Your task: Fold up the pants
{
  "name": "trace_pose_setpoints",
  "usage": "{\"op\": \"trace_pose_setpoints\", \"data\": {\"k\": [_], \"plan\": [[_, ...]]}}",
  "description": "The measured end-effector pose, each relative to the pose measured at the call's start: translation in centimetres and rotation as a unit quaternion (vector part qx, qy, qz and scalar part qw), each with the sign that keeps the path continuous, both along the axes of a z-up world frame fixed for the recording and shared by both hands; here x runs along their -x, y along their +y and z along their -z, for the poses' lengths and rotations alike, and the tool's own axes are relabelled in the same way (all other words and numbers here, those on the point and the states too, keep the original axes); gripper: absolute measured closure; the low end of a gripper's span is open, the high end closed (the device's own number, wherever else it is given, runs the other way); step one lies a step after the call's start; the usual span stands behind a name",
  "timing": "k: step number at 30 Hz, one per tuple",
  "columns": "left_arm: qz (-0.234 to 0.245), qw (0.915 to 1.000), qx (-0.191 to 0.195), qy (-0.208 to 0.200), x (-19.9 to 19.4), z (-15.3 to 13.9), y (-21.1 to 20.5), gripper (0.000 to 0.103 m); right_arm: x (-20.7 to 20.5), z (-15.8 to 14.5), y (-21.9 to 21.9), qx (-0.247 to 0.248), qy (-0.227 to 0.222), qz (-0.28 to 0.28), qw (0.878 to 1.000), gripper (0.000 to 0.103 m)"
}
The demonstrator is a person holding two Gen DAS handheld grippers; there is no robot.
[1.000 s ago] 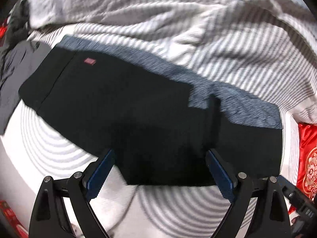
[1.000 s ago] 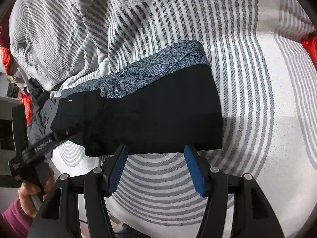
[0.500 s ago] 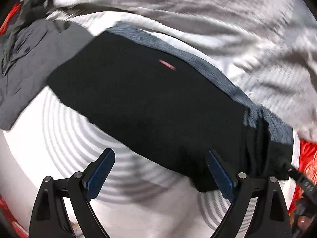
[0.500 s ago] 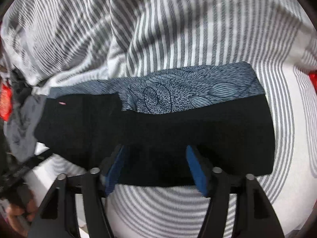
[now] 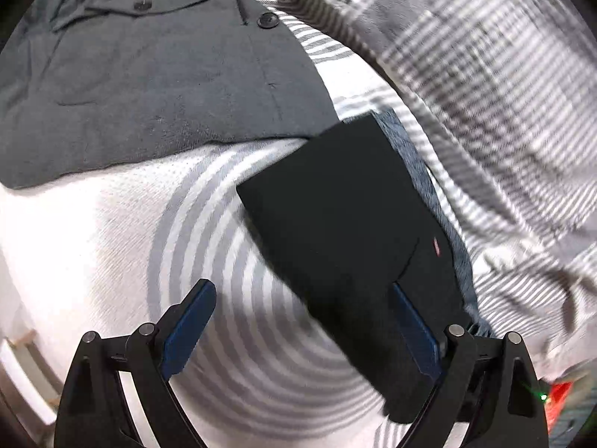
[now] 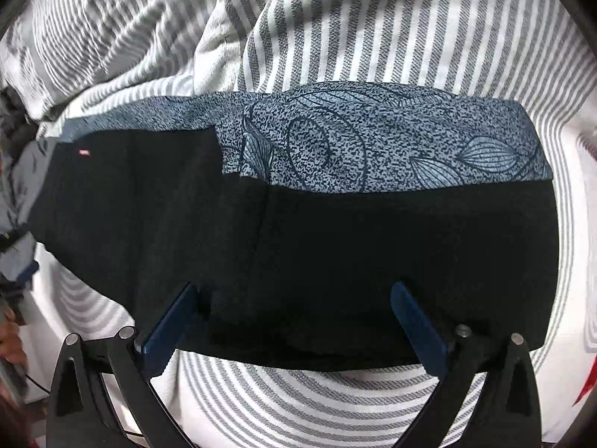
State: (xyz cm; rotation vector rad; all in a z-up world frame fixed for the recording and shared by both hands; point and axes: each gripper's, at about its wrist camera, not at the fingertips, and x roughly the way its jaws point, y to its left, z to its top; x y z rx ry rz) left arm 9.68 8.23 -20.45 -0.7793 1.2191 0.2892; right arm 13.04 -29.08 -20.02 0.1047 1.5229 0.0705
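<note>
Striped bedding (image 6: 373,18) carries the pants (image 6: 298,261), lying flat as a long folded strip. Your right hand-held gripper (image 6: 294,317) is opening over the near edge, nothing pinched; it has dropped closer. Your left hand-held gripper (image 5: 302,321), spread and empty, has swung to the strip's end. Motion blur hides the far edge; grey shirt (image 5: 149,74) cropped.
</note>
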Motion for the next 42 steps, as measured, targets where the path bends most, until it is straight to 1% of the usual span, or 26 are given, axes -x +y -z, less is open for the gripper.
{"op": "trace_pose_setpoints", "data": {"k": [2,4,8,9,14,15,17,18,19,20,22,23,24,25,26,27,28,30,32,33,35,36,37,39,42], "plan": [[-0.004,0.9999,0.012,-0.009,-0.5,0.7,0.5,0.009,0.1,0.2,0.7,0.014,-0.003,-0.009,1.000,0.000],[-0.001,0.9997,0.015,-0.017,-1.1,1.1,0.8,0.009,0.1,0.3,1.0,0.019,-0.004,-0.014,1.000,0.000],[0.009,0.9992,0.031,-0.022,-2.1,1.8,0.8,0.010,-0.1,0.4,0.9,0.022,-0.003,-0.016,1.000,0.000],[0.013,0.9991,0.034,-0.023,-2.4,2.0,0.7,0.013,-0.1,0.4,0.8,0.024,-0.003,-0.016,1.000,0.000],[0.023,0.9986,0.039,-0.029,-3.4,2.1,0.5,0.013,-0.7,0.9,1.5,0.033,-0.001,-0.017,0.999,0.000],[0.024,0.9984,0.042,-0.031,-3.6,2.1,0.5,0.019,-0.8,0.9,1.5,0.033,-0.001,-0.017,0.999,0.000],[0.025,0.9987,0.037,-0.024,-4.0,2.2,0.3,0.019,-1.0,1.0,1.7,0.033,-0.001,-0.018,0.999,0.000],[0.026,0.9989,0.031,-0.023,-4.2,2.2,0.1,0.028,-1.1,1.1,1.9,0.032,-0.002,-0.019,0.999,0.000],[0.030,0.9993,0.015,-0.016,-4.3,2.2,-0.1,0.043,-1.1,1.0,1.9,0.032,-0.003,-0.020,0.999,0.000],[0.039,0.9992,-0.007,-0.004,-4.5,2.2,-0.4,0.047,-1.2,0.9,2.0,0.032,-0.003,-0.020,0.999,0.000],[0.050,0.9984,-0.026,-0.008,-4.5,1.7,-0.7,0.063,-1.2,0.5,1.8,0.030,-0.001,-0.017,0.999,0.001],[0.057,0.9976,-0.037,-0.014,-4.4,1.3,-1.0,0.066,-1.4,0.2,1.7,0.027,0.000,-0.015,1.000,0.005],[0.069,0.9960,-0.055,-0.018,-4.5,0.7,-1.5,0.071,-1.4,-0.6,1.3,0.020,0.000,-0.014,1.000,0.014],[0.083,0.9935,-0.074,-0.023,-4.6,0.1,-2.1,0.072,-1.6,-1.2,1.5,0.005,0.000,-0.013,1.000,0.020],[0.098,0.9903,-0.095,-0.027,-4.7,-0.6,-2.8,0.073,-1.9,-1.6,1.7,-0.007,0.000,-0.013,1.000,0.031],[0.115,0.9856,-0.119,-0.032,-4.8,-1.2,-3.7,0.074,-2.4,-2.3,2.2,-0.029,0.003,-0.014,0.999,0.036],[0.131,0.9805,-0.142,-0.037,-5.0,-1.7,-4.6,0.074,-2.8,-2.7,2.6,-0.041,0.003,-0.016,0.999,0.037],[0.157,0.9701,-0.178,-0.051,-5.1,-2.9,-6.3,0.074,-4.1,-4.2,4.2,-0.071,-0.001,-0.031,0.997,0.037],[0.174,0.9626,-0.199,-0.060,-5.2,-3.5,-7.4,0.074,-5.0,-5.3,5.9,-0.102,0.002,-0.046,0.994,0.037],[0.186,0.9570,-0.212,-0.066,-5.2,-3.9,-8.2,0.074,-6.1,-6.0,7.4,-0.130,0.009,-0.058,0.990,0.037],[0.202,0.9497,-0.227,-0.073,-5.3,-4.4,-9.0,0.074,-7.8,-6.9,10.0,-0.164,0.025,-0.082,0.983,0.036],[0.212,0.9451,-0.237,-0.077,-5.2,-4.6,-9.4,0.074,-8.2,-7.0,10.8,-0.173,0.030,-0.091,0.980,0.034],[0.219,0.9413,-0.244,-0.081,-5.2,-4.7,-9.8,0.074,-9.3,-7.4,12.6,-0.184,0.042,-0.108,0.976,0.032],[0.230,0.9361,-0.251,-0.087,-5.1,-4.8,-10.3,0.074,-11.4,-7.9,15.8,-0.203,0.058,-0.135,0.968,0.025],[0.242,0.9301,-0.259,-0.096,-4.7,-5.0,-10.6,0.074,-13.7,-8.0,19.9,-0.217,0.084,-0.158,0.960,0.024]]}}
